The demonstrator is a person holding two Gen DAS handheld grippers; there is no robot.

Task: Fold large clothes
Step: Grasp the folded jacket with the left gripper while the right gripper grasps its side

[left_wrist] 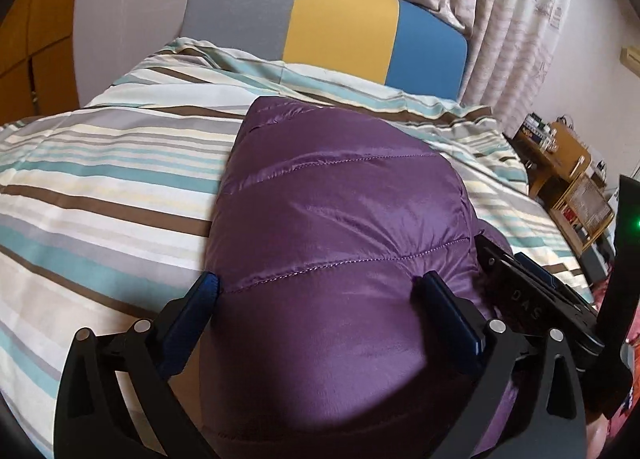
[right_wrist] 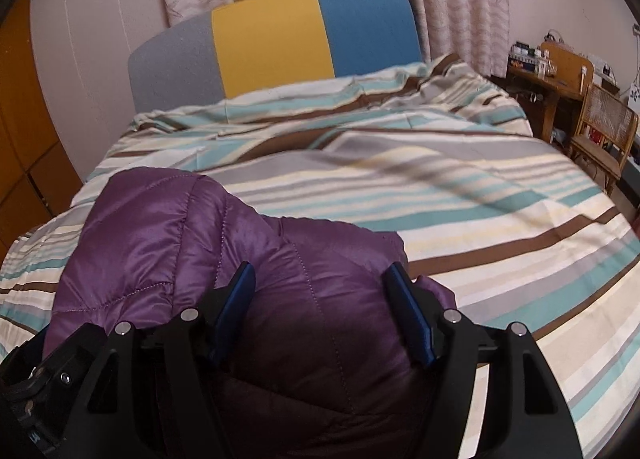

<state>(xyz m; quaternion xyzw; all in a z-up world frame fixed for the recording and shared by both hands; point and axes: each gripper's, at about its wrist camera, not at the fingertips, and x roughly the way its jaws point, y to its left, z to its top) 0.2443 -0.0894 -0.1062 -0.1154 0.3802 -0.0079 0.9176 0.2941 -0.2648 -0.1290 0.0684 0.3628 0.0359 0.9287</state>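
Both claws stand open over the purple jacket folded on the bed: left claw, right claw. Bare striped cover lies wide to the jacket's right, toward the bed's edge by the chair.

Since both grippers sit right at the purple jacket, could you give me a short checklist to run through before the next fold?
1. Left gripper jaws wide, jacket bulging between them: ok.
2. Left fingers pinching fabric: cannot tell.
3. Right gripper jaws apart over the purple jacket: ok.
4. Right gripper holding fabric: cannot tell.
5. Free striped bedcover beyond the jacket for folding: ok.
6. Jacket lying flat: not ok, it is bunched and puffy.
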